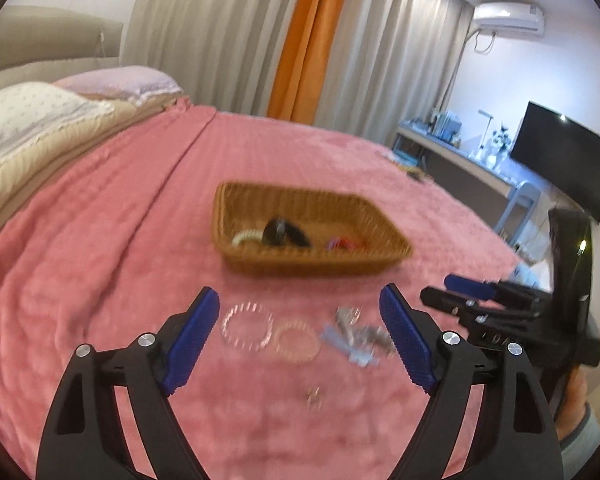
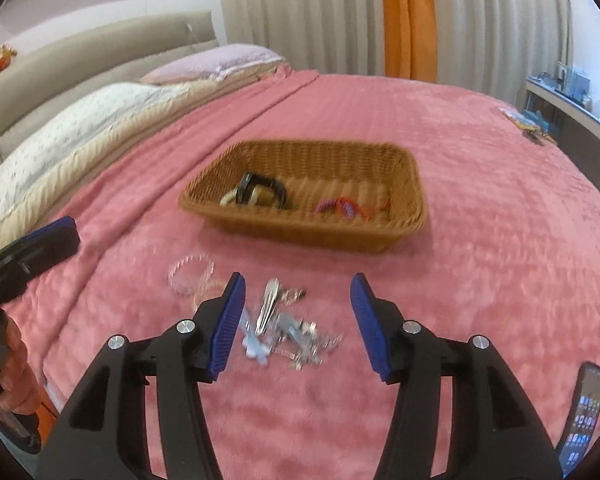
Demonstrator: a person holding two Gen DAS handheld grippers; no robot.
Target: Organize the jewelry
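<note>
A brown wicker basket (image 1: 316, 262) (image 2: 300, 232) sits on the pink bedspread and holds a black piece, a cream bracelet and red-purple items. In front of it lie two clear bead bracelets (image 1: 225, 326) (image 2: 192, 258), a pile of silver clips and pale blue pieces (image 1: 360, 334) (image 2: 288, 328), and a small metal piece (image 1: 314, 396). My left gripper (image 1: 300, 308) hovers open above the bracelets with nothing between its blue pads. Above the clip pile, my right gripper (image 2: 298, 284) stands open and holds nothing. Each gripper also shows in the other's view, the right one (image 1: 460, 292) and the left one (image 2: 56, 236).
Pillows (image 1: 32, 120) and a padded headboard line the left side of the bed. A phone (image 2: 584, 412) lies at the right edge near me. Small items (image 2: 528, 124) lie at the far right of the bed. A desk and a television stand beyond.
</note>
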